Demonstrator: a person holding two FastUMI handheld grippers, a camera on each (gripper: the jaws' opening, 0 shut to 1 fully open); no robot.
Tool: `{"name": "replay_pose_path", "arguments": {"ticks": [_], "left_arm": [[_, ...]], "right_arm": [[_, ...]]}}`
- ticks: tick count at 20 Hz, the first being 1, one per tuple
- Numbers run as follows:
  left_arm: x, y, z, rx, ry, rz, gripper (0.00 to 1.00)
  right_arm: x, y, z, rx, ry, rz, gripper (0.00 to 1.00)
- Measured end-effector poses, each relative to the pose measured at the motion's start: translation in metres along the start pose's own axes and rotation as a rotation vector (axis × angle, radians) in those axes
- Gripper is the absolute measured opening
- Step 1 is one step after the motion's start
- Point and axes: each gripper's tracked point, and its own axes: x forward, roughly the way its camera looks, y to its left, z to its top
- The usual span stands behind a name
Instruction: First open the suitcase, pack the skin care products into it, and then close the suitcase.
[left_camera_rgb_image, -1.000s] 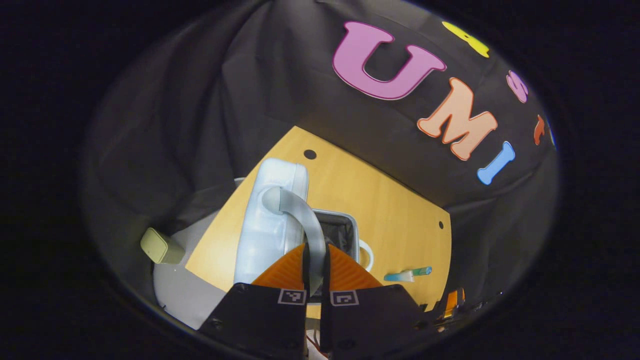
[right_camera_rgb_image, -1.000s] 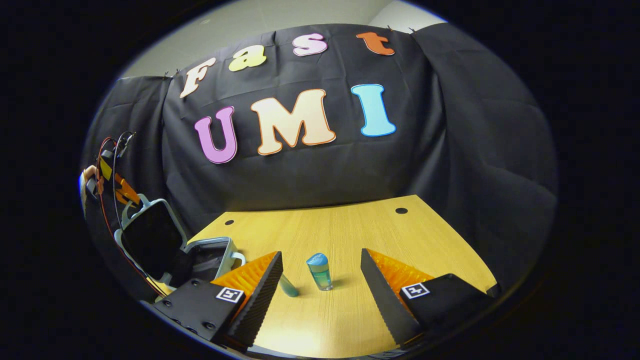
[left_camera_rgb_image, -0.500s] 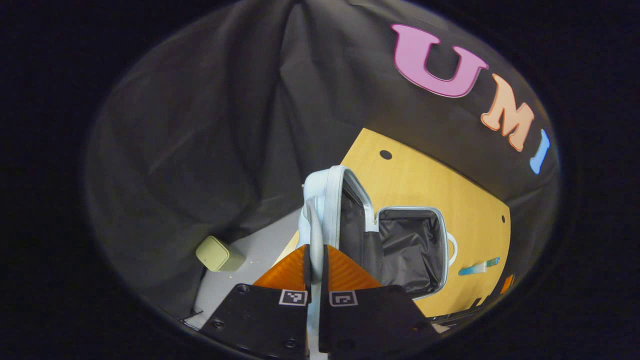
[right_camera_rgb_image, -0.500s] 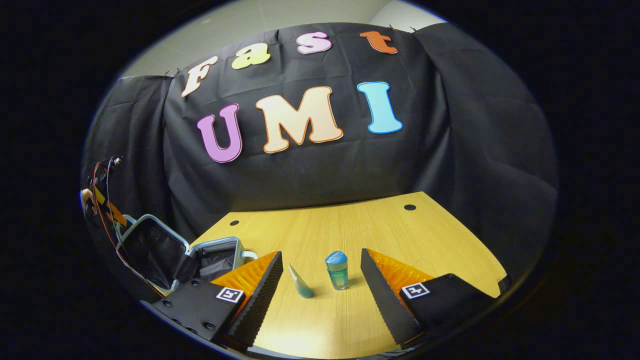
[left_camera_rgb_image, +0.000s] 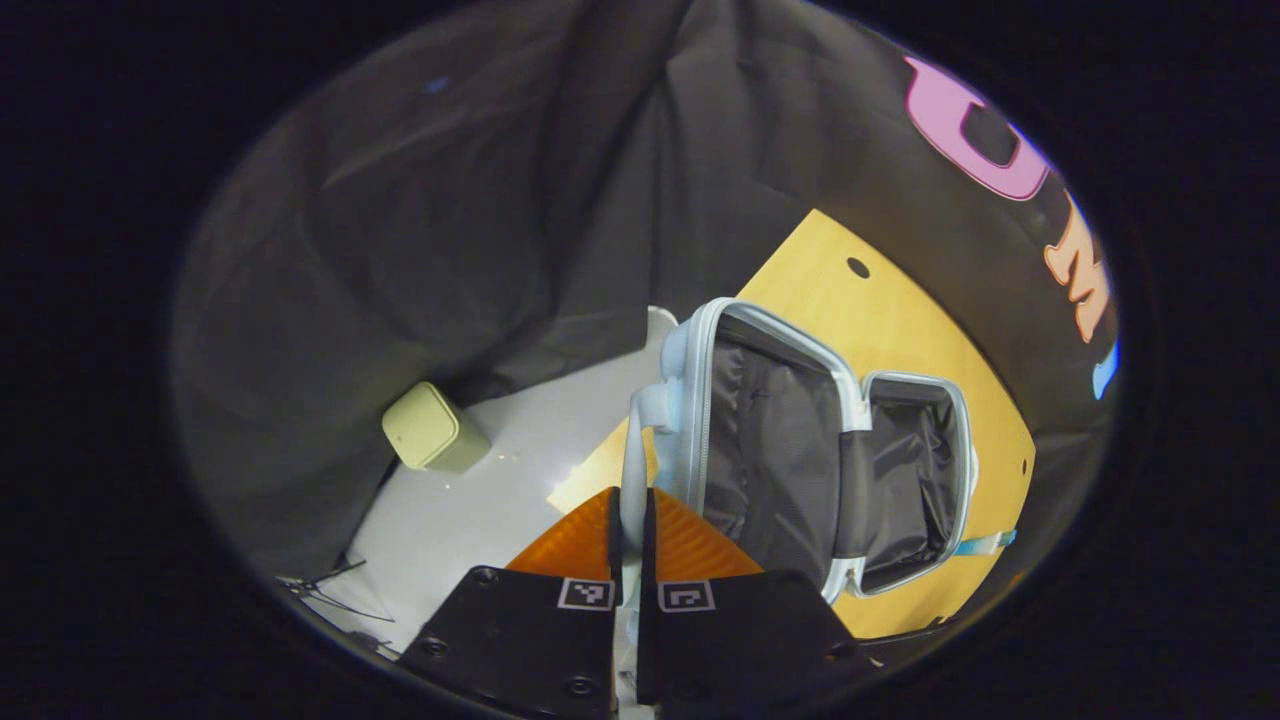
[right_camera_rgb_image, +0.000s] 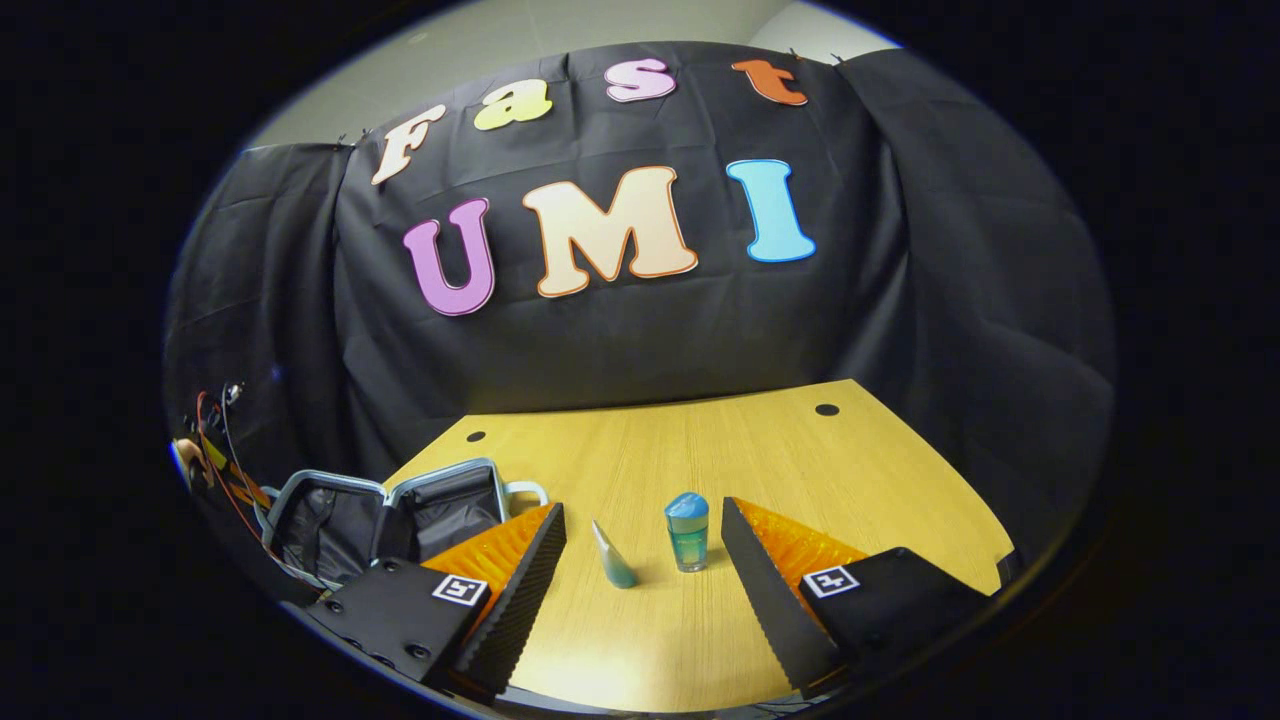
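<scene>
Suitcase (left_camera_rgb_image: 800, 440) lies open on my wooden table (right_camera_rgb_image: 700, 460), dark lining showing. My left gripper (left_camera_rgb_image: 631, 520) pinches its pale handle (left_camera_rgb_image: 633, 450). My right gripper (right_camera_rgb_image: 640, 560) gapes wide, with the blue bottle (right_camera_rgb_image: 687, 530) and tube (right_camera_rgb_image: 612, 555) standing between its fingers.

Open suitcase (right_camera_rgb_image: 390, 515) lies at table (right_camera_rgb_image: 800, 470) left edge; tube (right_camera_rgb_image: 612, 556) stands just left of bottle (right_camera_rgb_image: 687, 531), mid-table.
</scene>
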Motion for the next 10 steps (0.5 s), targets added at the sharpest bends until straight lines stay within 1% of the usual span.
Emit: {"name": "replay_pose_path", "arguments": {"ticks": [6, 10], "left_arm": [[0.031, 0.005, -0.037, -0.069, 0.058, 0.006, 0.02], [0.047, 0.011, -0.049, -0.094, 0.105, 0.001, 0.01]], "right_arm": [[0.002, 0.004, -0.004, 0.016, 0.01, 0.015, 0.98], [0.002, 0.002, -0.008, 0.01, 0.02, 0.015, 0.98]]}}
